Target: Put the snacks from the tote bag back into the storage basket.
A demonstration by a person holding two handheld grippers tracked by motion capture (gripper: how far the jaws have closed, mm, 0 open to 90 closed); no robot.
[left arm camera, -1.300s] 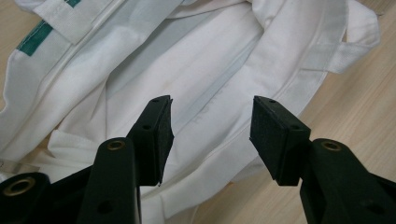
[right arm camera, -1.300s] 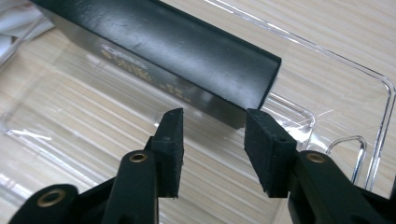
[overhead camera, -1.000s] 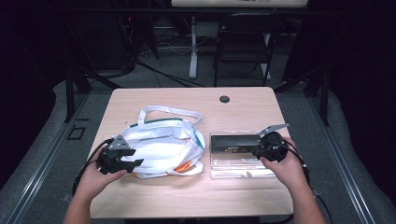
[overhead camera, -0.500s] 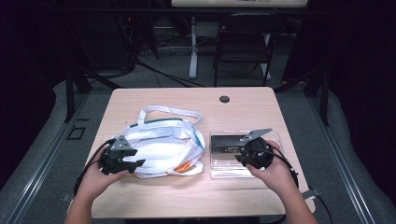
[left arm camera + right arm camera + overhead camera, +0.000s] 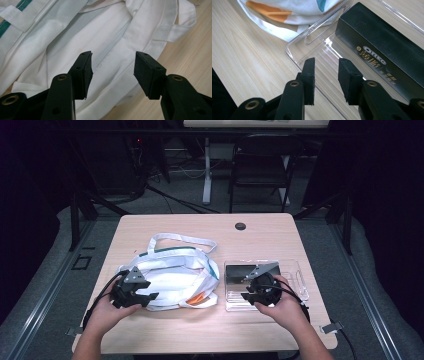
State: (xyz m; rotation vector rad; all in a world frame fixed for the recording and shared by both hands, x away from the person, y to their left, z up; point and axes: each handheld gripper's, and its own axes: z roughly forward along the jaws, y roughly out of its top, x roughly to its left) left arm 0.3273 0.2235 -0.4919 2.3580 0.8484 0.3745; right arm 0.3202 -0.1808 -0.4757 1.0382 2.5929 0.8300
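Note:
A white cloth tote bag (image 5: 175,275) with a green stripe and orange print lies on the left half of the table. My left gripper (image 5: 150,297) hovers at its near-left edge, and its jaws stand open over the white fabric (image 5: 105,37) with nothing between them. To the right lies a clear plastic tray (image 5: 295,275) holding a long black Oreo box (image 5: 382,50). My right gripper (image 5: 247,295) is above the tray's near-left corner (image 5: 294,57). Its jaws have just been opening and hold nothing. The bag's printed corner (image 5: 294,12) lies just beyond the tray.
The light wooden table (image 5: 200,330) has a round cable hole (image 5: 240,226) near its far edge. A dark chair (image 5: 260,170) and desk legs stand on the floor behind it. Cables trail from both grippers off the table's near edge.
My right gripper has moved left along the tray, from its right end to its near-left corner. The left gripper and the bag have stayed put.

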